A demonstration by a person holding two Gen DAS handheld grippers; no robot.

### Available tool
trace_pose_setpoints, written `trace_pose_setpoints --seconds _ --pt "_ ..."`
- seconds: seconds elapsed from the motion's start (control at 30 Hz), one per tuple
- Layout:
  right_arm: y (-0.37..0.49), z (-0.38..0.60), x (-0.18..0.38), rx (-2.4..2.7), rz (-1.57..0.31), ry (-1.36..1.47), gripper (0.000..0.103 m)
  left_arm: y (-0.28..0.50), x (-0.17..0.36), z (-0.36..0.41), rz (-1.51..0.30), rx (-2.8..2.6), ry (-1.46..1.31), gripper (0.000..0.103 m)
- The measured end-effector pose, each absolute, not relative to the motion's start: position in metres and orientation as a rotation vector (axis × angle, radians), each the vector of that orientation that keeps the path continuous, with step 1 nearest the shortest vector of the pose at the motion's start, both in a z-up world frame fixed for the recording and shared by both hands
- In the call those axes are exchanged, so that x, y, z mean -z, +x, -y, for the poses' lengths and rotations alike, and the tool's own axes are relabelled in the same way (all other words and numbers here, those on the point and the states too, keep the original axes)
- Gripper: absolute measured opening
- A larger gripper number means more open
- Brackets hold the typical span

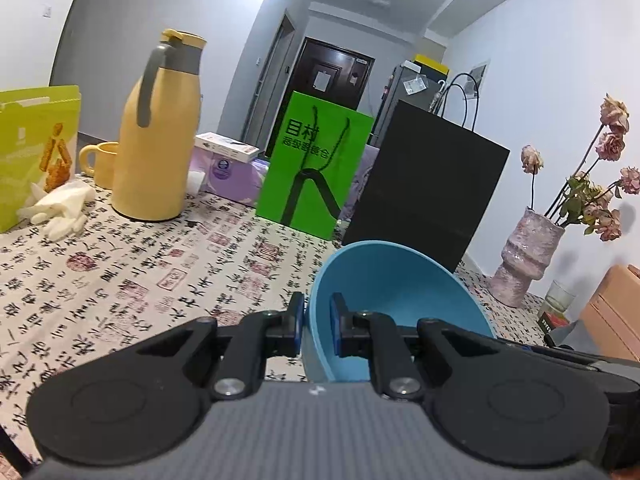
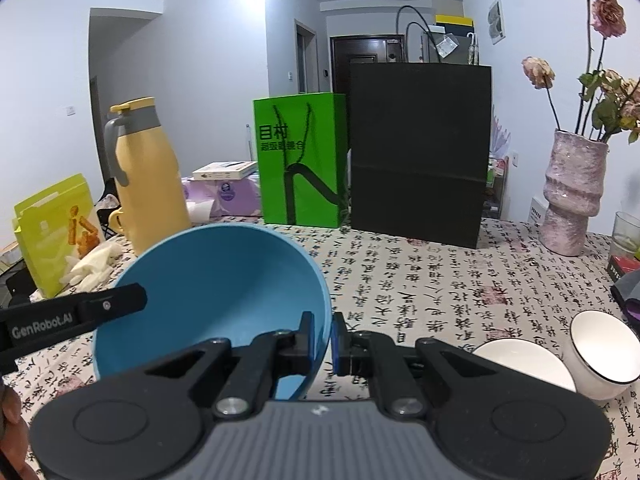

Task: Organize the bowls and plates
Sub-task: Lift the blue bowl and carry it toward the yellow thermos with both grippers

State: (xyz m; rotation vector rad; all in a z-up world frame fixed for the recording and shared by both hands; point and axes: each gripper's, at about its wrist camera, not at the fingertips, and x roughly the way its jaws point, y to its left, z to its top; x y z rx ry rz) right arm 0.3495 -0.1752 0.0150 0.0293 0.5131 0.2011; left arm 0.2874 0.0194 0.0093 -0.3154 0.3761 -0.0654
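A blue bowl [image 1: 400, 292] hangs tilted above the patterned tablecloth, held from both sides. My left gripper [image 1: 318, 320] is shut on its left rim, one pad inside and one outside. My right gripper [image 2: 323, 336] is shut on the opposite rim of the same blue bowl [image 2: 216, 288]. In the right wrist view a finger of the left gripper [image 2: 80, 312] reaches in from the left edge onto the bowl. Two white bowls [image 2: 604, 356] [image 2: 524, 364] rest on the cloth at the lower right, the right one with a dark rim line.
Along the back of the table stand a yellow thermos [image 1: 160, 132], a green paper bag [image 2: 300, 160] and a black paper bag [image 2: 420, 152]. A pink vase [image 2: 572, 196] with dried flowers and a glass [image 2: 626, 236] are at the right. A snack box [image 2: 56, 236] and white gloves [image 1: 60, 208] lie at the left.
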Motion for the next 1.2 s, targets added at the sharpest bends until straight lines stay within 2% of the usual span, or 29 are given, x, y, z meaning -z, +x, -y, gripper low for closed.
trace_pose_setpoints --seconds 1.2 --pt "0.350 0.050 -0.008 -0.336 -0.540 -0.009 0.008 0.256 0.000 -0.135 -0.345 -0.092 -0.366 0.014"
